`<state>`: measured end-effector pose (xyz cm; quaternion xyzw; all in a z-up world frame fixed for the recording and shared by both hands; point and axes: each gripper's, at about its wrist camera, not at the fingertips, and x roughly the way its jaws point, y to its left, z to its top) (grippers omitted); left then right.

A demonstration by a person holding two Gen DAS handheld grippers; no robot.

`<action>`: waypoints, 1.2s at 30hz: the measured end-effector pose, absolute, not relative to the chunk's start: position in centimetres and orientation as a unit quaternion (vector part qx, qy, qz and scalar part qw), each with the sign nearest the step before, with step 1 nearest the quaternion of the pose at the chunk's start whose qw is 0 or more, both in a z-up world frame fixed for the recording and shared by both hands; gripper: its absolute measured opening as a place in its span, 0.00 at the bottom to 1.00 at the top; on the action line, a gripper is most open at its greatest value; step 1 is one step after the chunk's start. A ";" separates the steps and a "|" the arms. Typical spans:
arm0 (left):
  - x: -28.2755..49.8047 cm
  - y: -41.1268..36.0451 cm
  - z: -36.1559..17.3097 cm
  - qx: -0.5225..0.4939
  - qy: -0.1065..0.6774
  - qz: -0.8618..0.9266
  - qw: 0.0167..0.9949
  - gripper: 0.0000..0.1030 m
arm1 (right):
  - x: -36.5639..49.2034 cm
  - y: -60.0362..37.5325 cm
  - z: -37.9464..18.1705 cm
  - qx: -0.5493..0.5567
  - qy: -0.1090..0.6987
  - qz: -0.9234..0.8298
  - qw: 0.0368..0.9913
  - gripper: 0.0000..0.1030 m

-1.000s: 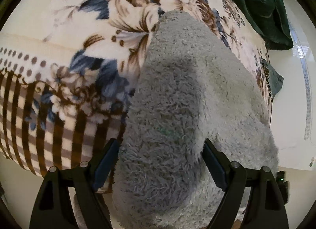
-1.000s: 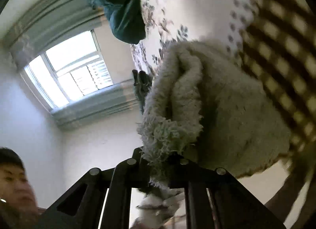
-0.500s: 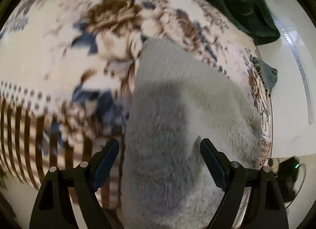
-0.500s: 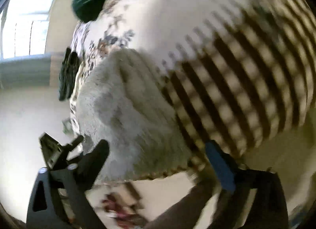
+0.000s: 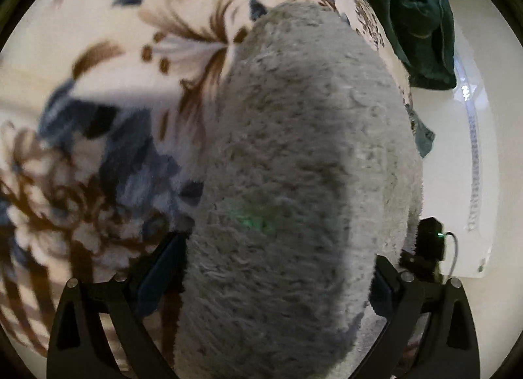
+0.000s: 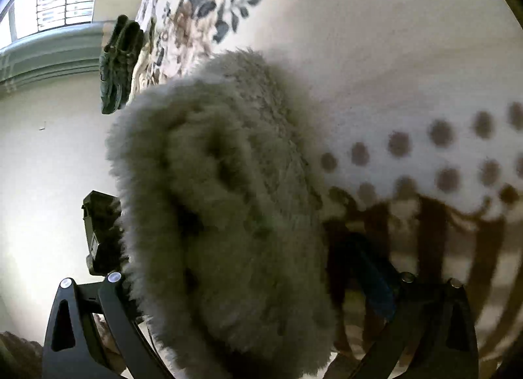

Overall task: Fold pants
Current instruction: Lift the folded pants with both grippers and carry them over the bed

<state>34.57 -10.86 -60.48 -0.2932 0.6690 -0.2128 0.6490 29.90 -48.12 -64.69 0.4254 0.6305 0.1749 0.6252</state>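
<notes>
Fluffy grey pants (image 5: 294, 182) between spread hand-held gripper (image 5: 278, 277) fingers.

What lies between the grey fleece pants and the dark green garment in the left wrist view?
A narrow strip of the floral blanket separates the grey fleece pants from the dark green garment; nothing else lies there in the left wrist view.

The left tongs (image 5: 278, 267) stand wide open, their two black fingers (image 5: 157, 271) spread far apart low in the left wrist view. The right tongs (image 6: 248, 284) are likewise spread wide, one finger (image 6: 376, 277) dark and blue-padded on the right side.
</notes>
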 end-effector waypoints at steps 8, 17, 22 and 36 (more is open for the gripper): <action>34.6 -10.7 -58.9 -0.303 0.646 -0.240 0.658 0.63 | 29.9 -45.7 -63.5 0.424 0.616 0.201 0.633 0.66; 34.5 -8.7 -52.5 -0.315 0.635 -0.255 0.658 0.49 | 29.9 -43.8 -56.5 0.443 0.594 0.193 0.643 0.53; 36.1 -5.7 -44.6 -0.317 0.609 -0.254 0.681 0.49 | 32.6 -40.6 -50.0 0.452 0.583 0.213 0.641 0.53; 55.2 8.5 -29.4 -0.315 0.518 -0.278 0.745 0.49 | 56.9 -25.1 -33.9 0.424 0.520 0.255 0.696 0.53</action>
